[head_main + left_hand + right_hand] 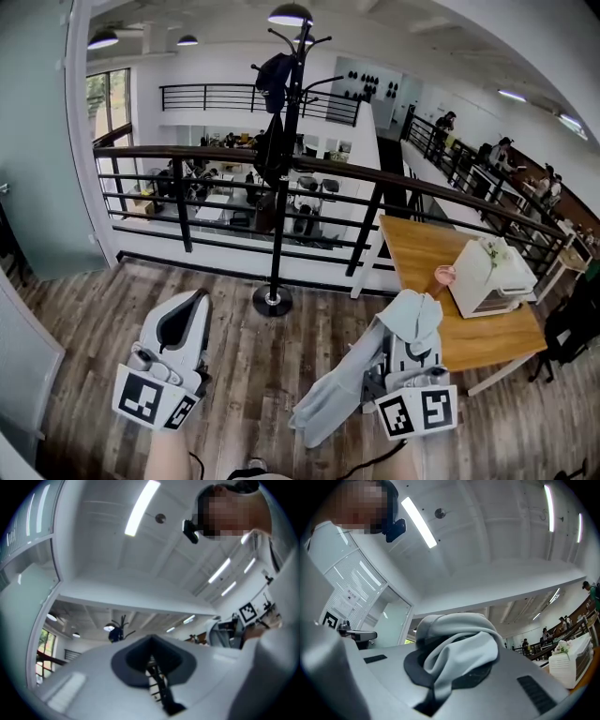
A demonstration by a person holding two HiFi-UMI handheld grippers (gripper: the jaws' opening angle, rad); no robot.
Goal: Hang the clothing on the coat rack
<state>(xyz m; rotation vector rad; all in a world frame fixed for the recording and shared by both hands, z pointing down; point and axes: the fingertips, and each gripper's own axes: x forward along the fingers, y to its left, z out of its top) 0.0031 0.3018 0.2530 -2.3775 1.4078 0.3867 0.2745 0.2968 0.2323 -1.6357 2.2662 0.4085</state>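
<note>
Picked up but not yet hung: the pale grey garment (pixel 339 392) dangles pinched in the right claw (pixel 412 317), the left claw (pixel 184 321) is clenched empty, and the coat rack (pixel 284 141) stands well ahead — carrying and hooking remain.

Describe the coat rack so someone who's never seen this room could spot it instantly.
Find the black railing along the far edge of the wood floor. In front of it, left of the wooden table, stands the coat rack, a black pole on a round base. Only it has curved hooks on top, with dark clothing hanging.
</note>
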